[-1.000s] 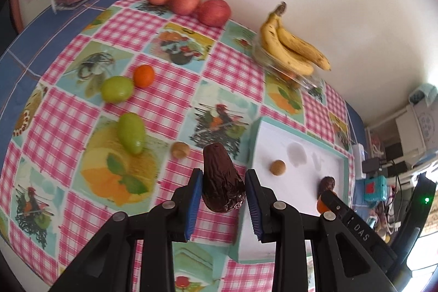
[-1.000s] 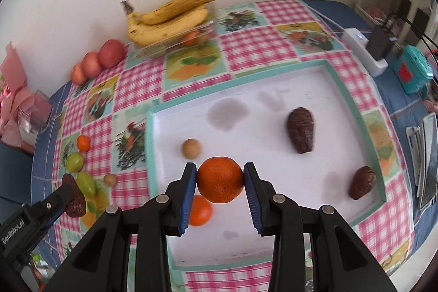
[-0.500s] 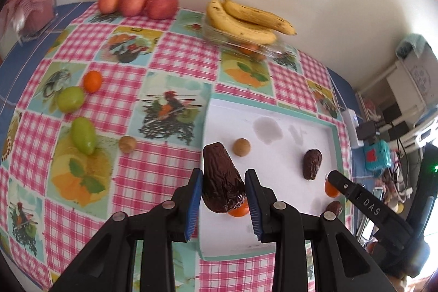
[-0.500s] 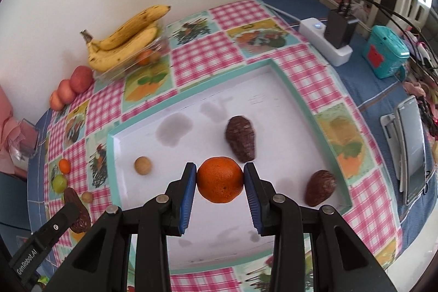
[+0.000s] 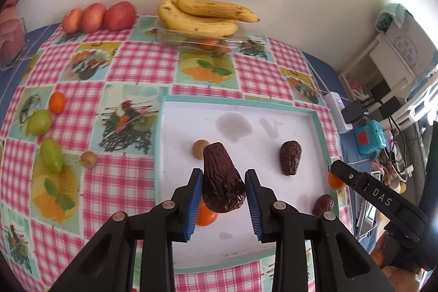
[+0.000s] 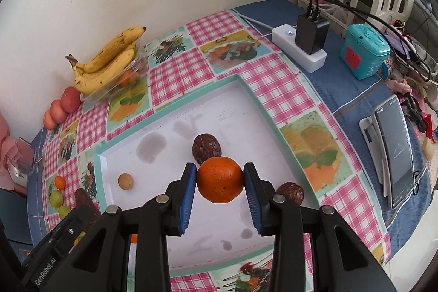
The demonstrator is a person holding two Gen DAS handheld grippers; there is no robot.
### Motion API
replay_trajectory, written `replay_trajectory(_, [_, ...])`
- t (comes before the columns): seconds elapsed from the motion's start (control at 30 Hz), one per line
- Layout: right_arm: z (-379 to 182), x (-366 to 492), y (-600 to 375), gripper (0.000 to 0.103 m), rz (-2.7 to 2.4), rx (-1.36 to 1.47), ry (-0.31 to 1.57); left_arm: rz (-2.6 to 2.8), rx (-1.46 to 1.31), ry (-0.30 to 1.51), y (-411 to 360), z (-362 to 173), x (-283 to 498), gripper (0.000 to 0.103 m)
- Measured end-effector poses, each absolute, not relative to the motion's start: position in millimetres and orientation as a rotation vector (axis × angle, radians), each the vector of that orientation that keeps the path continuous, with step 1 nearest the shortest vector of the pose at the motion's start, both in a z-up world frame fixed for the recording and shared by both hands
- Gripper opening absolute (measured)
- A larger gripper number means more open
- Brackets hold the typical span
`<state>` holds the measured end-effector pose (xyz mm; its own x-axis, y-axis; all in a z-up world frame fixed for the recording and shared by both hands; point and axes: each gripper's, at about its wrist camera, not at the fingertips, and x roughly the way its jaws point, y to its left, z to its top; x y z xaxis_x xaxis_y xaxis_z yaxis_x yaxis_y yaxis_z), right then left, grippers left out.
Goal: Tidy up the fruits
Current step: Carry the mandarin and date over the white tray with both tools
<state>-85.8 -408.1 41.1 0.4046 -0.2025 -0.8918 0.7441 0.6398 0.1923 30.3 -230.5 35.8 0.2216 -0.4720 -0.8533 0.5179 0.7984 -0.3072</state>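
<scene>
Brown avocado (image 5: 223, 182), long axis pointing away from the camera, is clamped in the left claw (image 5: 224, 196) above the tray's (image 5: 235, 108) near-left part. Right claw (image 6: 220, 184) is closed on an orange (image 6: 220, 179) over the tray centre. 2 avocados (image 5: 290, 157) already lie to the right, so the left load likely travels rightward.
</scene>
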Motion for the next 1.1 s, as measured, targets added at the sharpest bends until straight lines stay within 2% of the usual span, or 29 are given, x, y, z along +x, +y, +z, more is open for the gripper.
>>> replay_trajectory(0.43, [30,-89,-421,0.037,-0.667,0.674,0.992,-0.679,0.069,1.162,-242,13,40,0.034])
replay_trajectory(0.7, [-12,-84,-426,0.037,-0.659,0.730,1.081,-0.615,0.090,1.204,-236,-13,52,0.034])
replay_trajectory(1.1, [-33,-82,-427,0.037,-0.676,0.713,1.128,-0.586,0.115,1.231,-238,-33,56,0.034])
